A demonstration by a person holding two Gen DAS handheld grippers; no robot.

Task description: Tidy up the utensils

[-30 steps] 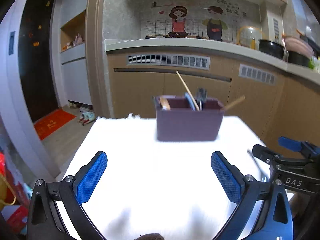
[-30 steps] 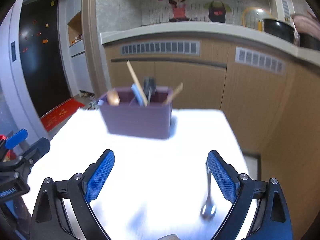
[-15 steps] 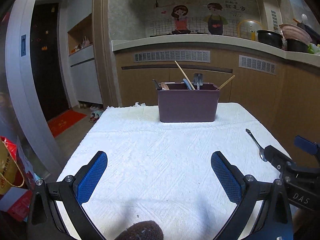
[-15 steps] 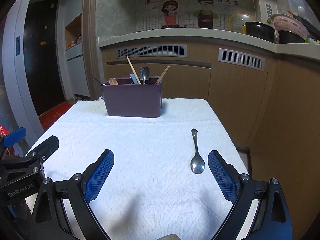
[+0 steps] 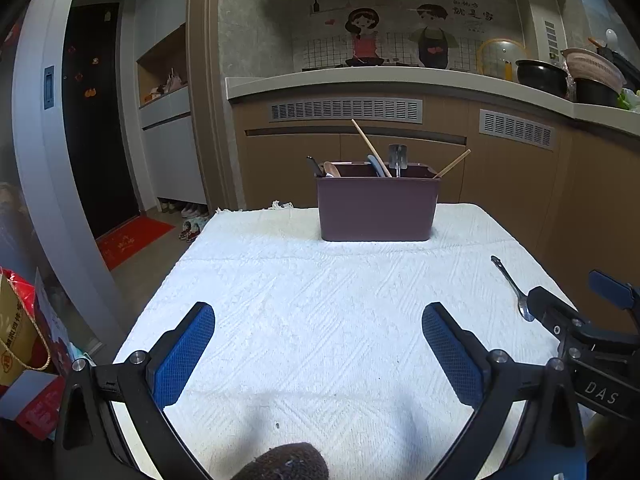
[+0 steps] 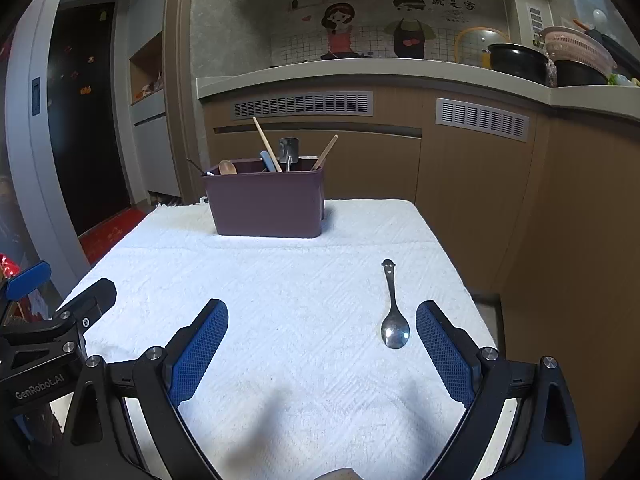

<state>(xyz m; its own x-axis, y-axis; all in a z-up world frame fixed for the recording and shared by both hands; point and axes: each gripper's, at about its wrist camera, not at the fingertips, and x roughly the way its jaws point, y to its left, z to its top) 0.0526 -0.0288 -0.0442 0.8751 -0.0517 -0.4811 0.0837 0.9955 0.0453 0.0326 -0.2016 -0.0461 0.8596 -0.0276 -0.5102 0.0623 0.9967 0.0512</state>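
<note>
A dark purple utensil holder [image 5: 376, 212] stands at the far side of the white cloth-covered table [image 5: 320, 300], also in the right wrist view [image 6: 267, 204]. Chopsticks, a wooden spoon and other utensils stick out of it. A metal spoon [image 6: 393, 312] lies on the cloth, bowl toward me, just left of my right gripper's right pad; it also shows in the left wrist view [image 5: 512, 286]. My left gripper [image 5: 318, 354] is open and empty above the near cloth. My right gripper [image 6: 322, 354] is open and empty.
A kitchen counter [image 5: 400, 80] with pots runs behind the table. The table's right edge [image 6: 472, 300] drops to brown cabinets. A dark door and a red mat [image 5: 132, 236] are at the left. Bags [image 5: 20, 344] sit on the floor at the left.
Both grippers have pulled back from the holder and steadied. The spoon now lies further ahead, beside the right gripper's right pad. Both stay open.
</note>
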